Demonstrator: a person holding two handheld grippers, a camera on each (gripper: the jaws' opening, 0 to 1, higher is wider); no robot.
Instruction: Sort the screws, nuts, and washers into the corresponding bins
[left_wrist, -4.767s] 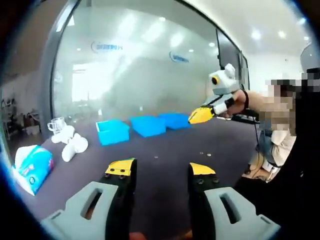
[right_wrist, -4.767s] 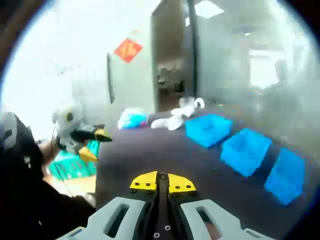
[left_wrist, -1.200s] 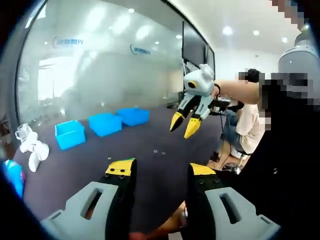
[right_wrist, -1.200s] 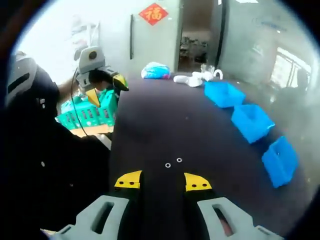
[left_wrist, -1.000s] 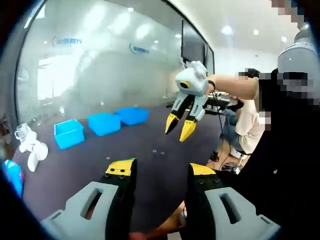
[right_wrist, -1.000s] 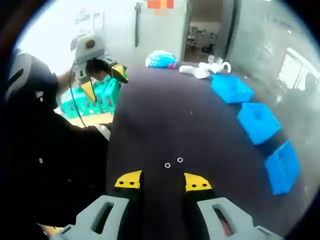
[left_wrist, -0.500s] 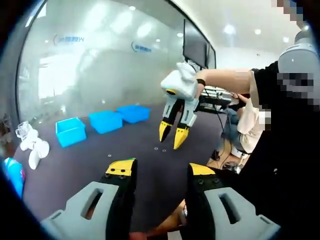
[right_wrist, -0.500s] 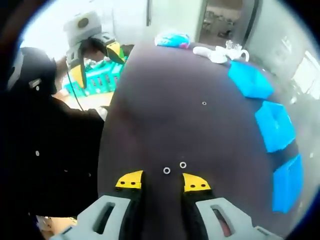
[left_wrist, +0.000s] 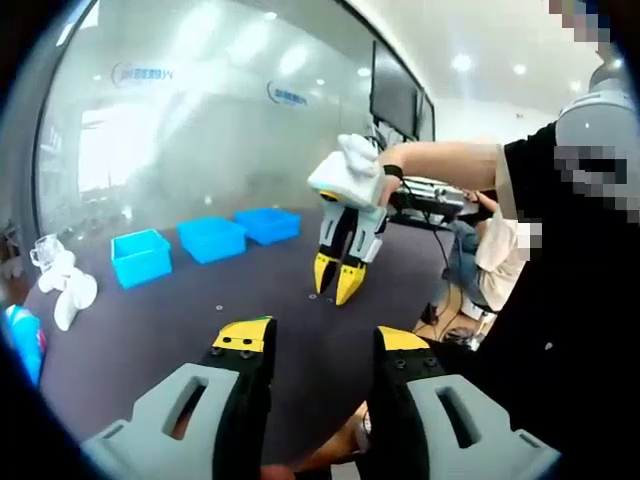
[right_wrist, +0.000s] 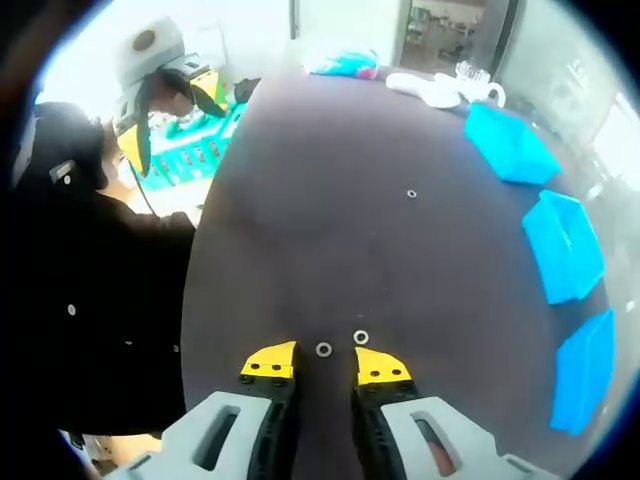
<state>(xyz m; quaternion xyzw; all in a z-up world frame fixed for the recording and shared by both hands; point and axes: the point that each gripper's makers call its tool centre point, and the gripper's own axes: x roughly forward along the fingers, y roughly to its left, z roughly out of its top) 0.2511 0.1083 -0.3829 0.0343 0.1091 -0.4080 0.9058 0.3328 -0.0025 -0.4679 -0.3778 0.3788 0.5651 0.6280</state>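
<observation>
- In the left gripper view, a white cup-like object and a blue-and-white packet sit at the far left of the dark table.
- Three blue bins stand in a row toward the far side of the table: the left bin, the middle bin and the right bin, each just apart from the next.
- The left gripper rises from the bottom of its own view with its yellow-tipped jaws set wide apart and nothing between them; it hangs over the near part of the table.
- A small washer lies on the table between the bins and the near edge (too small to say more about it).
- The right gripper shows in the left gripper view, pointing down at the table right of centre, its jaws a narrow gap apart; a person's hand holds its white body.
- In the right gripper view, the left gripper appears at the far left, beside the table edge, above green crates.
- The right gripper in its own view has its jaws narrowly parted, holding nothing.
- Two ring-shaped washers lie side by side on the table just beyond its tips, one at the gap and the other by the right tip.
- Another small fastener lies farther out, well apart from them.
- The blue bins run along the right side of that view.
</observation>
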